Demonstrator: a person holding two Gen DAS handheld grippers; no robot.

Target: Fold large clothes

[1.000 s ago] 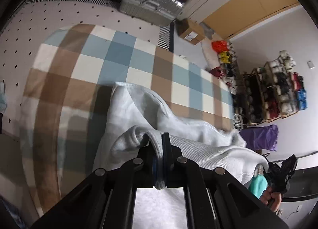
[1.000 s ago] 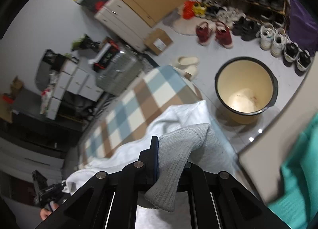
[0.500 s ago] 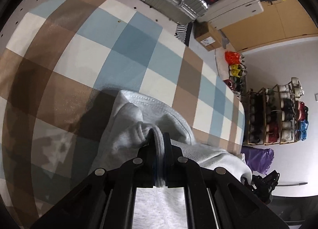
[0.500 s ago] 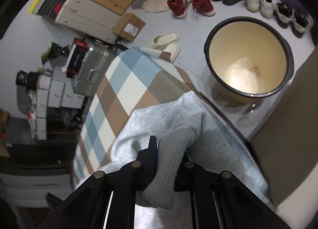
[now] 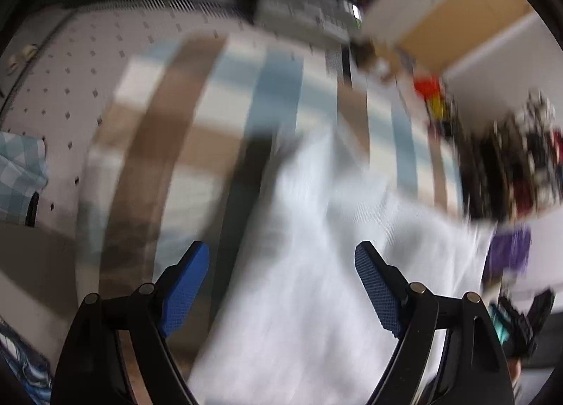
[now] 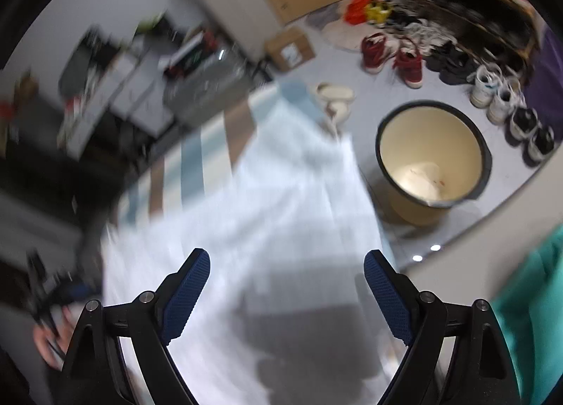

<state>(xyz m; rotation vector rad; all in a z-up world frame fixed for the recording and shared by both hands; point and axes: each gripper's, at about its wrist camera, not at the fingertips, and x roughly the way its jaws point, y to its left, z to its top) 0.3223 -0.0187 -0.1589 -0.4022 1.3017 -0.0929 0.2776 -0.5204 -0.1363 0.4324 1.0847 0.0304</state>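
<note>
White-grey knit garment (image 5: 316,264) lies spread on a checked blue, brown and cream blanket (image 5: 197,116), which covers a surface whose kind cannot be told from these blurred frames. Both views are smeared by motion.

Left tool (image 5: 281,285): jaws opening, blue pads well apart. The garment lies below and ahead of the gap; neither pad presses on cloth. The garment's left edge runs just inside the left pad, with a dark shadow strip beside it on the blanket.

Right tool (image 6: 286,290): jaws opening, pads wide apart, no cloth pinched between them. The garment (image 6: 253,229) fills the space under and ahead of this tool, a grey shadow falling on it near the pads. Its right edge lies close to the blanket's edge.

Cream basin with dark rim (image 6: 431,158) stands on the floor to the right of the garment, apart from it. Shoes (image 6: 410,60) line the floor beyond. The left tool and a hand (image 6: 52,338) show at the right view's lower left.
</note>
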